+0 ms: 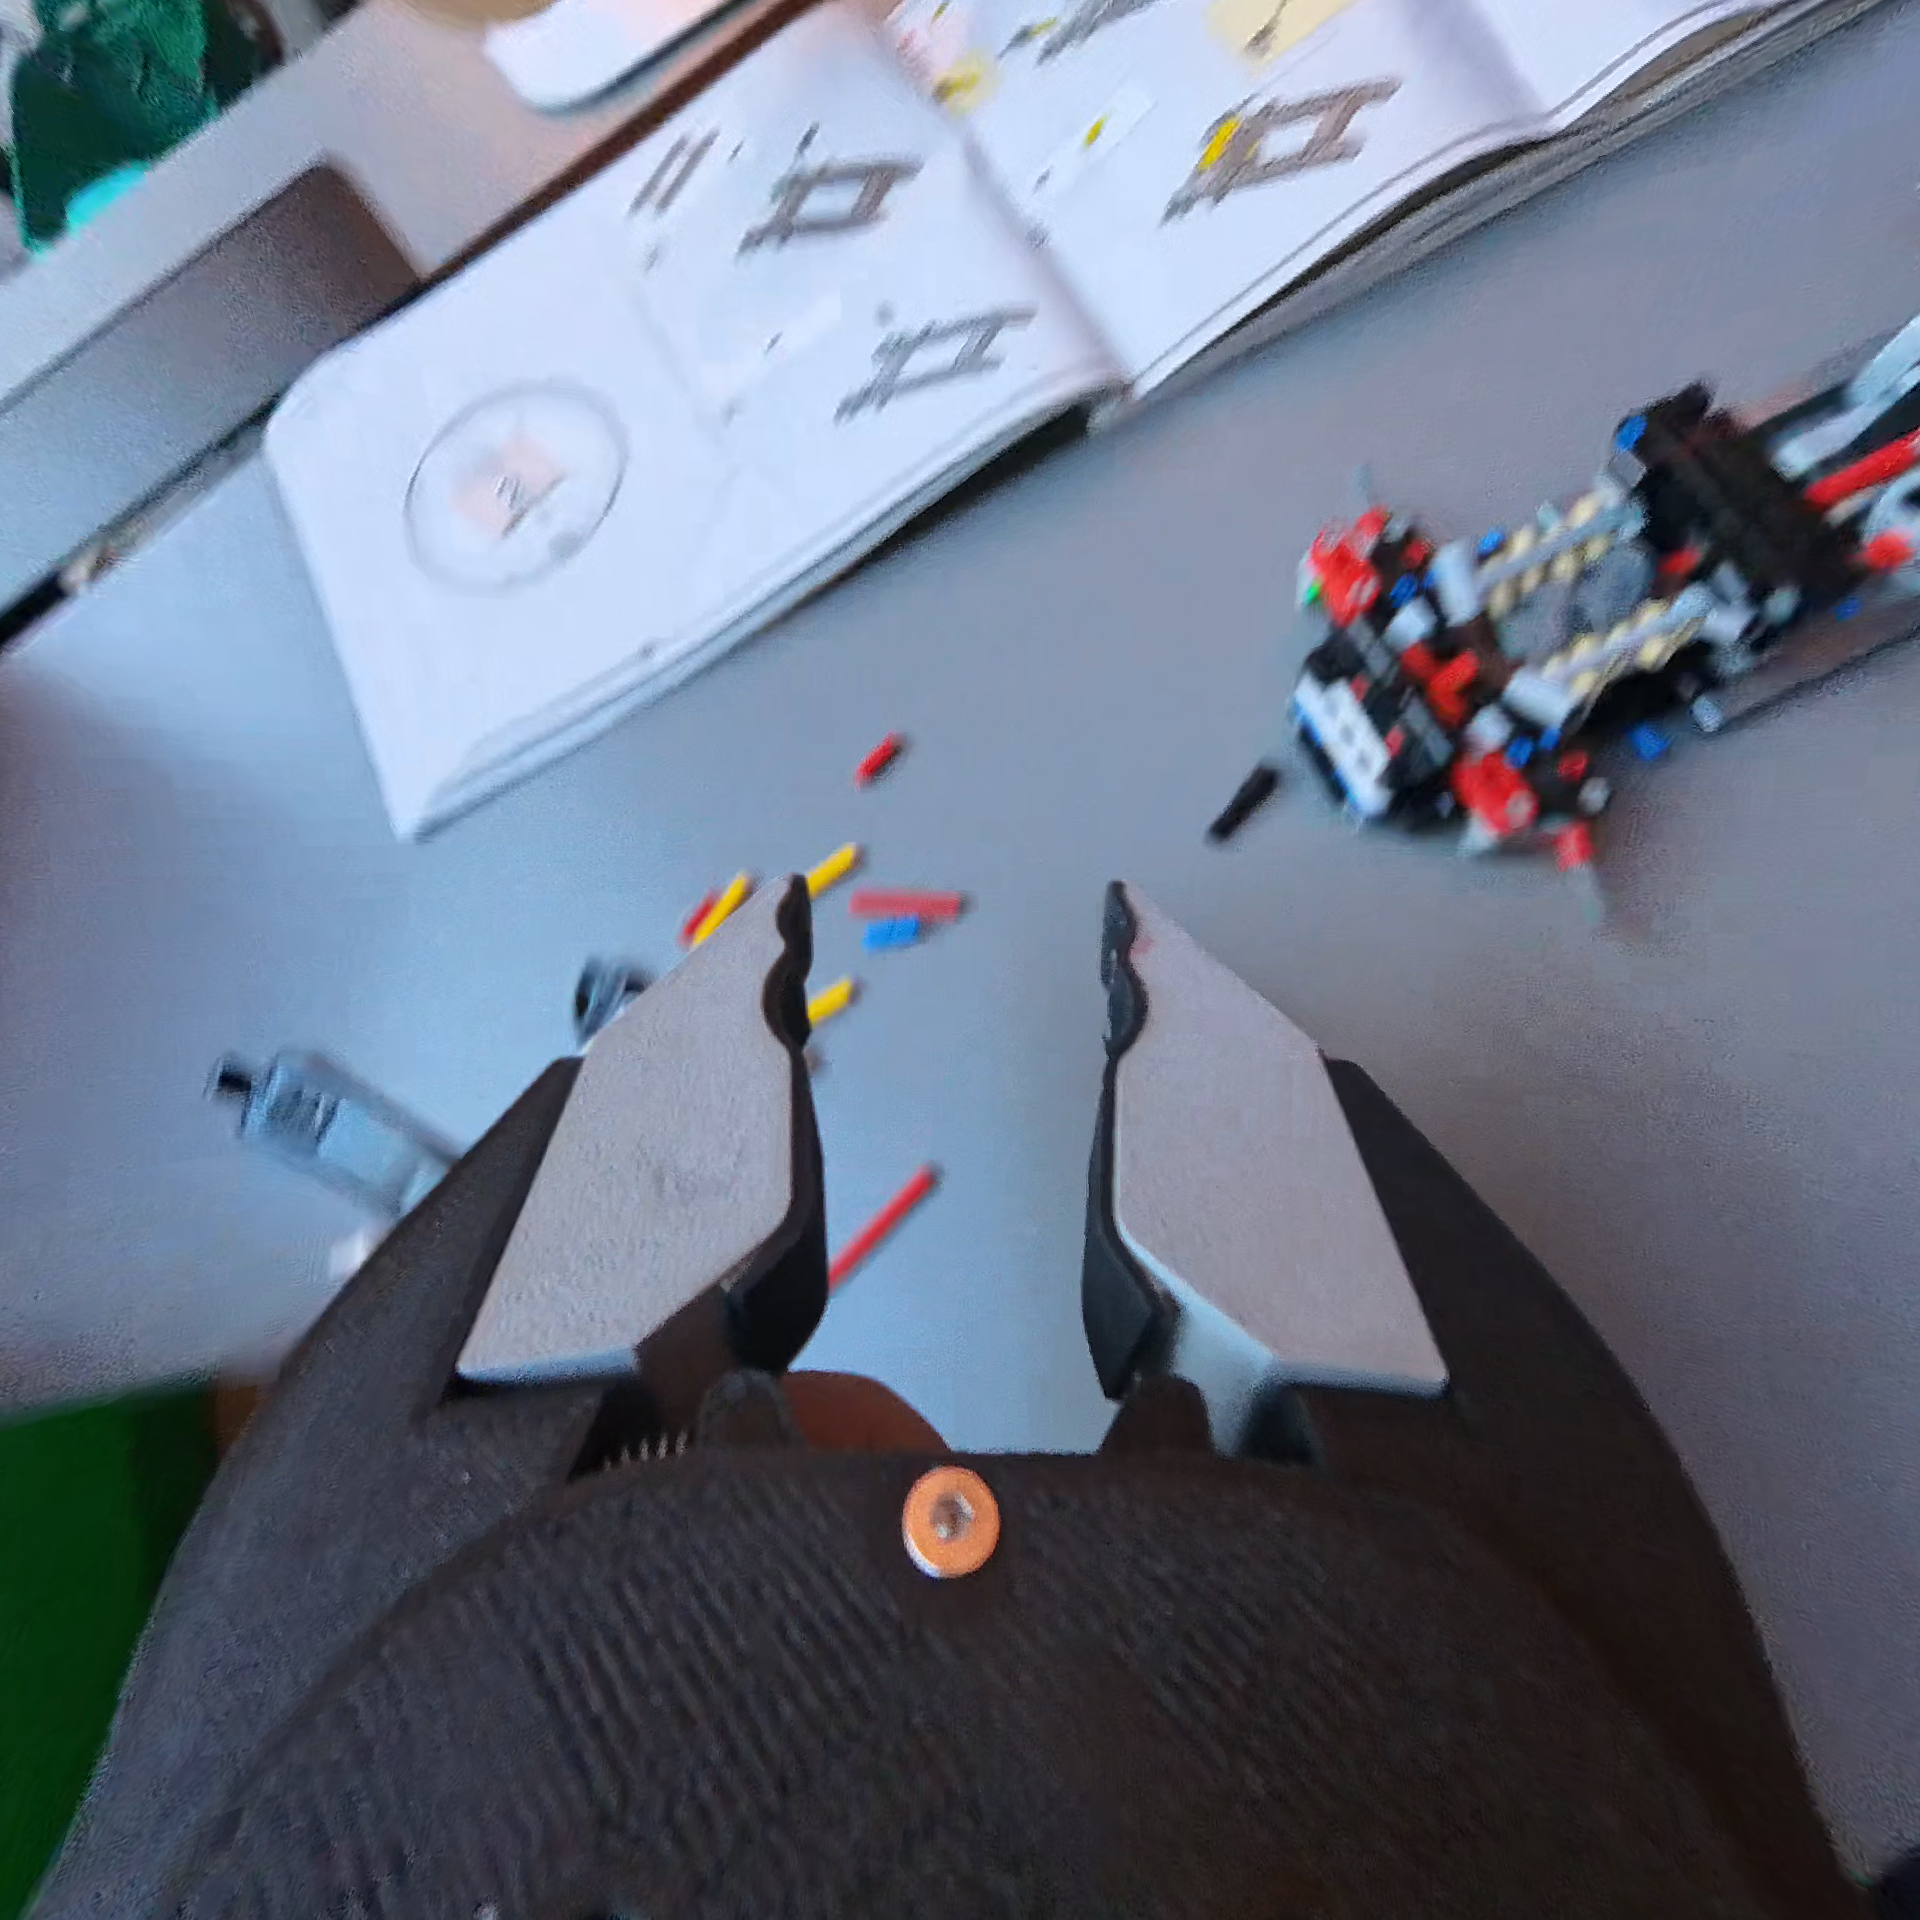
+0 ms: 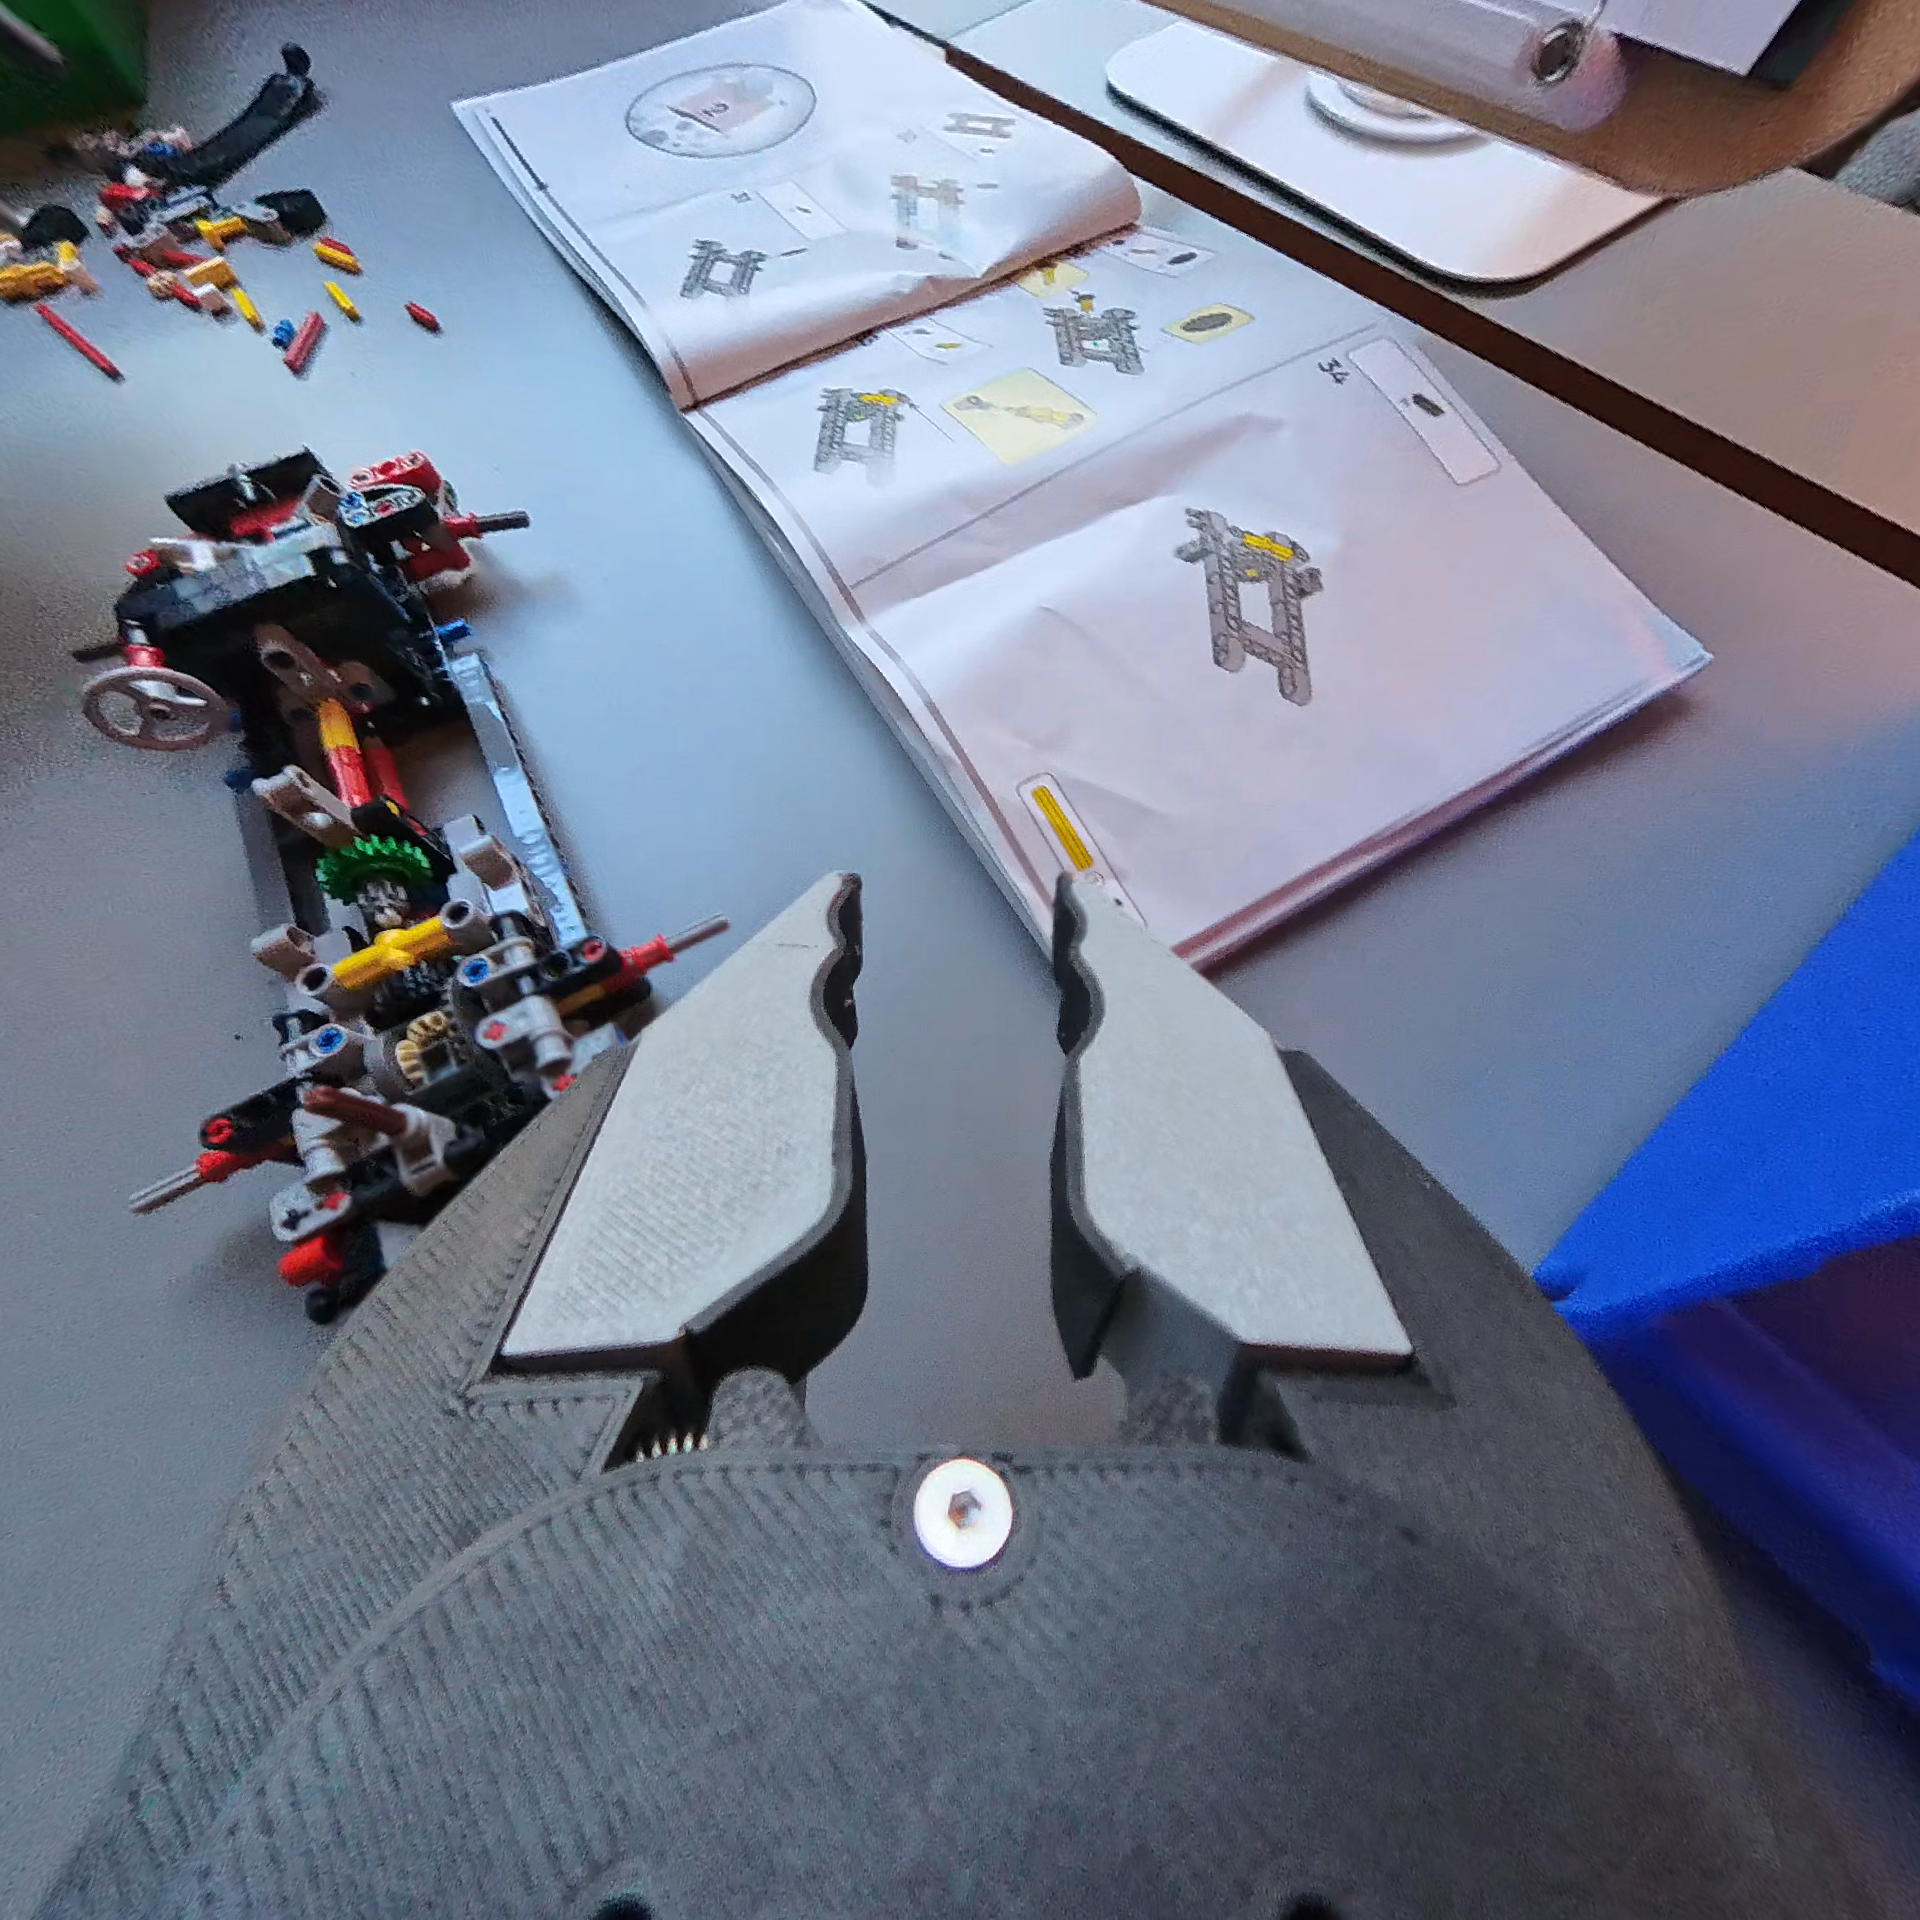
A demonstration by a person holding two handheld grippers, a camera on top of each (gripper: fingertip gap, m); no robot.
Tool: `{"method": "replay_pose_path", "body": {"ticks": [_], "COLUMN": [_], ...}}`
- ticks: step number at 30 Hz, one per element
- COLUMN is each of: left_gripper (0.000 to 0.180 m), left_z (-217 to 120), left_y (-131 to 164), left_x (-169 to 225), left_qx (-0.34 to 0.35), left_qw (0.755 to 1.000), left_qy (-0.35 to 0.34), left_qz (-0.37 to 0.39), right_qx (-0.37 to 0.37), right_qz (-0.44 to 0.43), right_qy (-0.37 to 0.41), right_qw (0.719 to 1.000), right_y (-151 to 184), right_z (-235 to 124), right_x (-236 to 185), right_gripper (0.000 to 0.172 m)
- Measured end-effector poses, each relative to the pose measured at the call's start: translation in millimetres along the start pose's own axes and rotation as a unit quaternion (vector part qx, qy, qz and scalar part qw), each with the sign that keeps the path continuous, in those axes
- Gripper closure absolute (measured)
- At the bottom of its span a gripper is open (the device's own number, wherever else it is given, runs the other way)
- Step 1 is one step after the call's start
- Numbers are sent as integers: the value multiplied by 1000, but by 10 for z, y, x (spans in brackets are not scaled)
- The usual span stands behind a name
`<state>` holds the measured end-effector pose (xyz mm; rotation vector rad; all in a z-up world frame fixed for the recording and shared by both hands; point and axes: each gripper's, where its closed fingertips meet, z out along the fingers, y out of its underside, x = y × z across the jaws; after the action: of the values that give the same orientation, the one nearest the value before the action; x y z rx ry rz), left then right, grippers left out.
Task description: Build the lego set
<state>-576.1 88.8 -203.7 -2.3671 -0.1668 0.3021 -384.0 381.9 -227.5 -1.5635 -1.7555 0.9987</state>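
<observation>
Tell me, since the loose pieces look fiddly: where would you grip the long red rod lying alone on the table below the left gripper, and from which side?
Probably at mid-length, from above. The long red rod lies flat on the grey table, thin and free of other pieces, so the open left gripper could straddle it with fingers across its long axis.

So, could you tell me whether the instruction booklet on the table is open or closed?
Open. The instruction booklet lies spread flat on the grey table, printed pages facing up.
</observation>
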Motion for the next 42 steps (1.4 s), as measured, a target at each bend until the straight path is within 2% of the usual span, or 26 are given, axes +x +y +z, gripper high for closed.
{"method": "replay_pose_path", "body": {"ticks": [5,8,11,13,14,15,16,18,22,24,28,30,34,36,38,40,42], "left_gripper": [110,100,96,93,100,120,130,161,180,180,180,180,180,180,180,178,173], "left_z": [762,1241,1649,1855,1897,1895,1881,1810,1691,1615,1390,1313,1216,1118,923,633,398], "left_y": [-830,-1212,-1420,-1417,-1397,-1432,-1449,-1490,-1583,-1643,-1624,-1431,-772,-458,-327,-536,-909], "left_x": [469,787,946,945,982,1014,1021,1019,747,574,189,-43,-506,-662,-784,-684,-294], "left_qx": [9,4,-9,-38,-48,-39,-37,-24,4,30,88,96,72,53,62,112,153], "left_qw": [992,980,965,956,952,954,956,962,980,988,991,980,949,944,947,958,967], "left_qy": [34,56,54,47,62,78,91,120,114,99,89,89,73,50,15,12,62], "left_qz": [117,193,256,289,297,287,277,242,166,115,-46,-149,-297,-321,-314,-265,-194], "right_qx": [9,8,19,27,31,33,35,37,28,21,13,-3,-48,-61,-81,-115,-147], "right_qz": [16,19,26,32,35,36,37,38,36,34,30,17,-19,-30,-32,-18,-9], "right_qy": [-16,-8,-5,-4,-4,-4,-3,-4,-8,-8,-11,-12,22,32,40,41,20], "right_qw": [1000,1000,999,999,999,999,999,999,999,999,999,1000,998,997,995,992,989], "right_y": [54,82,53,29,18,10,5,-1,29,54,91,115,120,82,72,116,148], "right_z": [-28,-60,-114,-152,-169,-185,-197,-208,-169,-135,-50,21,123,155,217,324,458], "right_x": [27,71,109,134,141,147,154,154,130,116,90,85,219,272,343,417,402], "right_gripper": [135,135,135,135,135,135,135,135,136,136,136,135,131,132,131,129,127]}}
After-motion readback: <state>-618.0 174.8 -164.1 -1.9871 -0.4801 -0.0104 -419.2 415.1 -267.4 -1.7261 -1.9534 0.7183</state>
